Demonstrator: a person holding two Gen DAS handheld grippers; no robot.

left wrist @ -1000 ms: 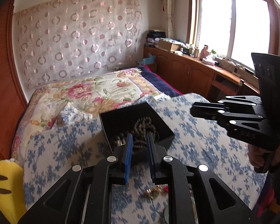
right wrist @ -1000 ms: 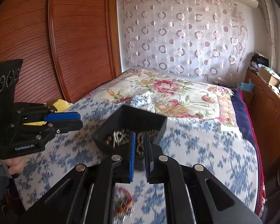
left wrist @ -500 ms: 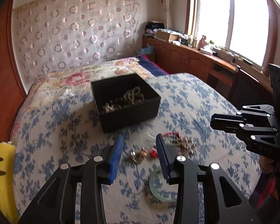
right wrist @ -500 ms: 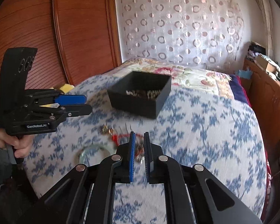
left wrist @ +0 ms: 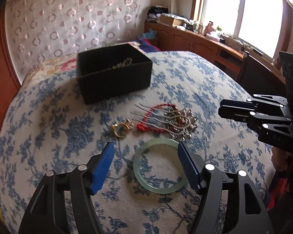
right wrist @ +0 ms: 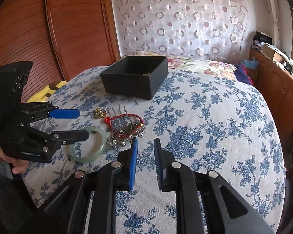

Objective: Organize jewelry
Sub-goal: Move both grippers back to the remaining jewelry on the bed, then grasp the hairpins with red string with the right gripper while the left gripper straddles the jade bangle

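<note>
A black box [left wrist: 113, 72] with beads inside sits on the blue-flowered cloth; it also shows in the right wrist view [right wrist: 135, 76]. Before it lie a pale green bangle [left wrist: 158, 165], a gold ring cluster [left wrist: 122, 128], a red cord bracelet [left wrist: 152, 117] and a silver chain tangle [left wrist: 180, 120]. My left gripper [left wrist: 145, 156] is wide open, its jaws either side of the bangle, just above it. My right gripper [right wrist: 145, 152] is open a little and empty, just right of the chain tangle [right wrist: 125, 134]. The bangle [right wrist: 87, 144] shows there too.
The cloth-covered bed [right wrist: 214, 117] curves down at its right and near edges. A wooden headboard [right wrist: 48, 29] stands to the left, wooden cabinets [left wrist: 195, 41] under a window to the right. A yellow toy [right wrist: 46, 91] lies at the left edge.
Both grippers pulled back and down from the box toward the loose jewelry. My left gripper opened wide around the bangle. My right gripper opened slightly.
</note>
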